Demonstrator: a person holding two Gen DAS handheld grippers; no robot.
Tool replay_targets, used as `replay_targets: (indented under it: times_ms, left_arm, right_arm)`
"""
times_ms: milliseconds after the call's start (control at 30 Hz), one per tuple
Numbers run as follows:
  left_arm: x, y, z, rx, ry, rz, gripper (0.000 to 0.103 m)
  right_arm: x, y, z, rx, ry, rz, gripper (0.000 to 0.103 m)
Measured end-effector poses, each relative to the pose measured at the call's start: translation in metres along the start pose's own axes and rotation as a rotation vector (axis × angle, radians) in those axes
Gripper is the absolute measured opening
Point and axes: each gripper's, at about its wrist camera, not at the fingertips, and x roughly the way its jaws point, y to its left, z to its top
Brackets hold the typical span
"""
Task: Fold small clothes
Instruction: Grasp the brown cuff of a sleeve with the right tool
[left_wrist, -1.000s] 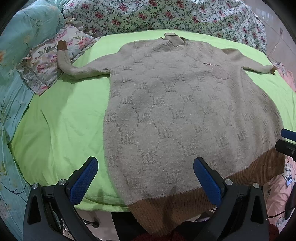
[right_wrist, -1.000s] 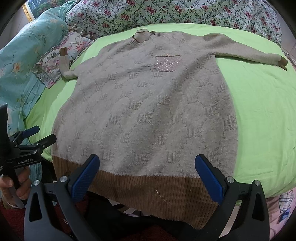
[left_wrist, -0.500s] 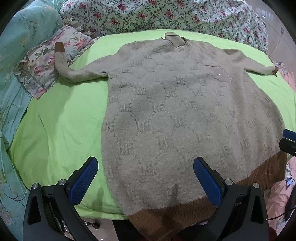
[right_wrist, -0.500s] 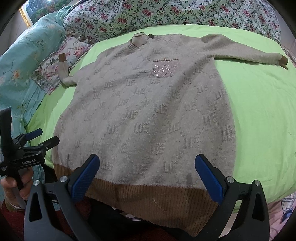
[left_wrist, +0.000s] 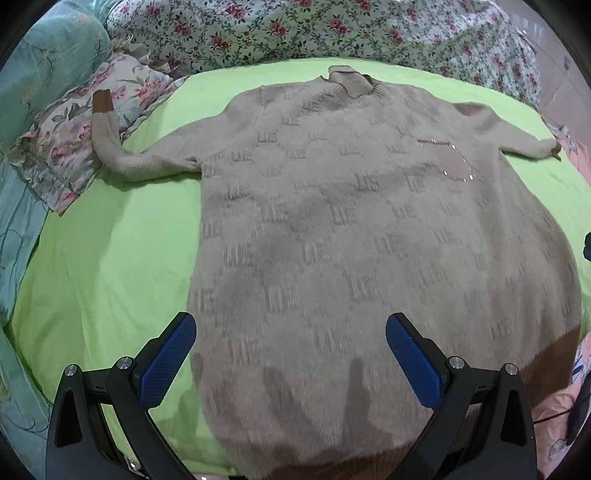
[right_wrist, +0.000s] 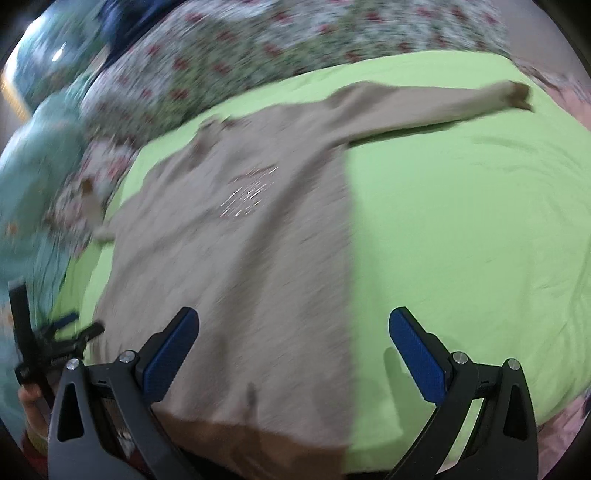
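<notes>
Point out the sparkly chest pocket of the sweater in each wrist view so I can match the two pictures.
Left wrist view: the sparkly pocket sits right of centre in the upper half, on the sweater.
Right wrist view: the pocket sits left of centre, smeared by motion blur.
Shared landmark: the brown-cuffed sleeve stretched out on the green sheet, on the pocket's side.

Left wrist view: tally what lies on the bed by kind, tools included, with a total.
Sweater: 1
Green sheet: 1
Floral pillow: 1
Floral quilt: 1
Teal cushion: 1
Tools: 2, the left tool open above the hem, and the right tool open
Total: 7
</notes>
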Motion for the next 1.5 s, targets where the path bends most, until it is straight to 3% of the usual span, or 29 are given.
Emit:
replay_targets:
  times_ms: [200,267,333,433,700,900,967,1000,1067,1233,1500]
  left_arm:
    - [0.009,0.004,0.019,-0.032,0.000,-0.008,0.103]
    - [0.013,0.003,0.023,-0.027,0.005,-0.001,0.103]
    - [0.017,0.000,0.027,-0.018,0.010,0.011,0.103]
    - [0.026,-0.005,0.032,-0.008,0.025,0.021,0.103]
    - [0.055,-0.023,0.056,-0.008,0.067,0.011,0.103]
    - [0.064,-0.039,0.072,-0.001,0.061,-0.014,0.103]
    - [0.068,-0.043,0.073,0.000,0.065,-0.019,0.103]
    - [0.070,-0.044,0.073,0.003,0.070,-0.021,0.103]
    - [0.073,-0.044,0.072,0.004,0.074,-0.024,0.103]
    - [0.072,-0.034,0.070,-0.016,0.061,-0.047,0.103]
    - [0.058,-0.014,0.060,-0.028,0.016,-0.061,0.103]
  right_arm:
    - [-0.013,-0.095,0.056,0.227,-0.110,-0.022,0.100]
    - [-0.016,-0.130,0.076,0.307,-0.150,-0.047,0.090]
    - [-0.017,-0.161,0.097,0.380,-0.182,-0.083,0.072]
    - [-0.015,-0.206,0.134,0.453,-0.236,-0.152,0.063]
    - [0.030,-0.281,0.216,0.538,-0.296,-0.229,0.059]
    - [0.060,-0.323,0.244,0.596,-0.355,-0.296,0.059]
    - [0.069,-0.326,0.254,0.563,-0.357,-0.313,0.038]
    - [0.072,-0.326,0.257,0.558,-0.347,-0.305,0.009]
    - [0.073,-0.322,0.259,0.565,-0.343,-0.253,0.008]
    - [0.050,-0.267,0.258,0.415,-0.394,-0.221,0.007]
    - [0.053,-0.108,0.240,0.195,-0.287,-0.032,0.007]
